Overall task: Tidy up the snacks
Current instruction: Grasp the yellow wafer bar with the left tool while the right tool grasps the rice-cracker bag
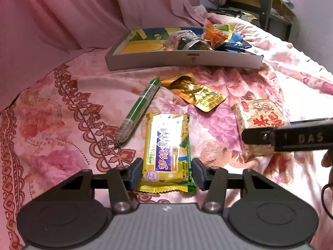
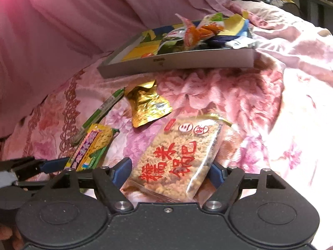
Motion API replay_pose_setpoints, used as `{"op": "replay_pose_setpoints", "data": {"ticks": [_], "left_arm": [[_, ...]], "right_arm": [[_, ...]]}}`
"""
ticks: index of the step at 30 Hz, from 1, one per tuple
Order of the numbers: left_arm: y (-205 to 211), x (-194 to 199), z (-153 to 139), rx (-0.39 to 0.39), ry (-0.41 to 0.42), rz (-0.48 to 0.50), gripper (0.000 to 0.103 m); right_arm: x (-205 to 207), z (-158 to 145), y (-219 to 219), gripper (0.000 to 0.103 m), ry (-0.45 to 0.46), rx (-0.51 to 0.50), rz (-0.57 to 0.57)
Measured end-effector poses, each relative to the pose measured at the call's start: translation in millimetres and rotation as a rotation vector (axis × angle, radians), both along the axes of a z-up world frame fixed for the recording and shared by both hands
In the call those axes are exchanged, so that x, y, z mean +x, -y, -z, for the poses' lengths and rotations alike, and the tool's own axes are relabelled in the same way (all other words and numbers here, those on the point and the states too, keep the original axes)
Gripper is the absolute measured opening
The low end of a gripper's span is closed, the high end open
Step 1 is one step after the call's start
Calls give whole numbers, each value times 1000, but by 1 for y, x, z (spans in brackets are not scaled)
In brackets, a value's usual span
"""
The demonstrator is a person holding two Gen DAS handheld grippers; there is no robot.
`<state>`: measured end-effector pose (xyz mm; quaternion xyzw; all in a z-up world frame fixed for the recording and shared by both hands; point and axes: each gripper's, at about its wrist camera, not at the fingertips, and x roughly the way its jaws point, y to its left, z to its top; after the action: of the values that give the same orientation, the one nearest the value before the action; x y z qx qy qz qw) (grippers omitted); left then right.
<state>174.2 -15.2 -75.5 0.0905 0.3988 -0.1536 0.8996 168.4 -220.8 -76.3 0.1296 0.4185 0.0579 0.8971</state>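
Underneath, floral pink bedspread [image 1: 68,112] before pink curtain [image 1: 62,14]

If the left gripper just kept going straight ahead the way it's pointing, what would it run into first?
The left gripper already straddles the yellow-green snack packet, so that comes first. Beyond it along the same line lies the gold foil pouch, then the wall of the box, though depth is hard to judge.

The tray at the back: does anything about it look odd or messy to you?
Yes. The tray has its snacks heaped at the right end, with an orange packet poking above the rim, while its left half lies bare. Four snacks are loose on the bedspread, not in it.
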Motion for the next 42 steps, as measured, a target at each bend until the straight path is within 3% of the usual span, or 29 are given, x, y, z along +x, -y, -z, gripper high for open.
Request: {"op": "replay_pose_setpoints", "data": {"ticks": [3,8,12,15,18,25,30,34,39,42], "left_arm": [[0,2,2,-1,2,-5,63],[-2,11,6,-16,-6,-25,65],[-1,16,6,-32,-2,-24,64],[0,15,7,-30,1,-16,56],[1,14,6,-22,4,-9,54],[0,12,5,-39,-4,-19,54],[0,11,6,-47,-8,-24,54],[1,11,7,-42,-6,-23,54],[1,11,7,-40,-6,-24,54],[1,10,7,-40,-5,-24,54]], "right_arm": [[3,1,5,82,-2,48,21],[8,5,14,80,-4,121,77],[11,7,23,54,-5,152,145],[9,7,29,44,3,178,188],[8,2,28,40,30,155,190],[-1,-17,3,30,163,-18,53],[-8,-21,-21,33,247,-84,-102],[-3,-14,-23,42,215,-54,-115],[10,2,-2,41,84,192,-48],[13,9,2,37,37,248,-23]]}}
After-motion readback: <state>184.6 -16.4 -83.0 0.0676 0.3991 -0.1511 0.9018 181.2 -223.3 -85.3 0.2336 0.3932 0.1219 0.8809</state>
